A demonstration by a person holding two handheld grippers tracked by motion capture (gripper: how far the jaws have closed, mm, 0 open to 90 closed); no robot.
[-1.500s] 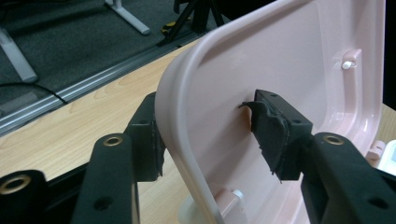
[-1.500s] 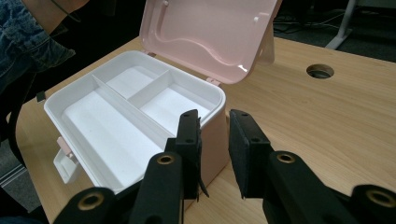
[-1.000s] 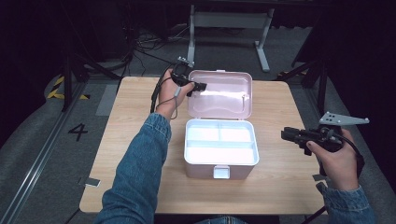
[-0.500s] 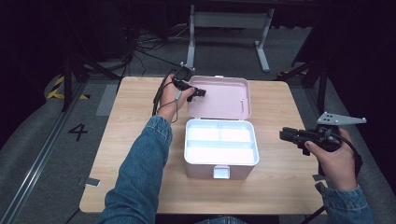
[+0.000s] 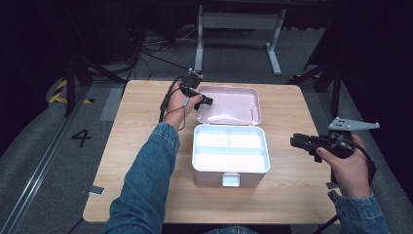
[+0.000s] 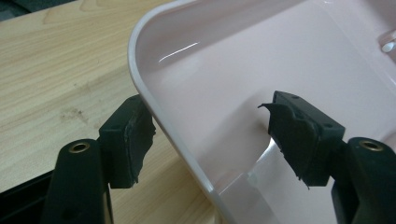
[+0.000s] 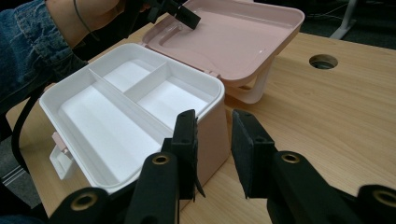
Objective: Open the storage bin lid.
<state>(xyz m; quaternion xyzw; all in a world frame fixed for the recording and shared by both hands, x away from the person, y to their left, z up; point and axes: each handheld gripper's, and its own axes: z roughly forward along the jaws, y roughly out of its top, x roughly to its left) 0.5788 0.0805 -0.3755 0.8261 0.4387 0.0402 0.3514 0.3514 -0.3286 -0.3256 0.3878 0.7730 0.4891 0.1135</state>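
A pink box (image 5: 209, 176) with a white divided tray inside stands mid-table, its tray compartments bare. Its pink lid (image 5: 234, 105) lies swung back behind it, nearly flat. My left gripper (image 5: 202, 101) is at the lid's left rim; in the left gripper view the gripper (image 6: 210, 126) is open, one jaw outside the lid (image 6: 280, 56) and one inside, neither pressing it. My right gripper (image 5: 297, 141) hovers right of the box, open with a narrow gap and nothing in it (image 7: 214, 140). The right gripper view takes in the box (image 7: 116, 112), the lid (image 7: 233, 37) and the left gripper (image 7: 182, 16).
The wooden table (image 5: 136, 146) has a round cable hole (image 7: 323, 61) near its far right. A white latch (image 5: 230, 179) sticks out of the box's front. A metal stand (image 5: 238, 19) is on the floor beyond the table.
The lid has swung from nearly upright to lying back almost flat, with my left gripper following its rim back. My right gripper has stayed nearly still.
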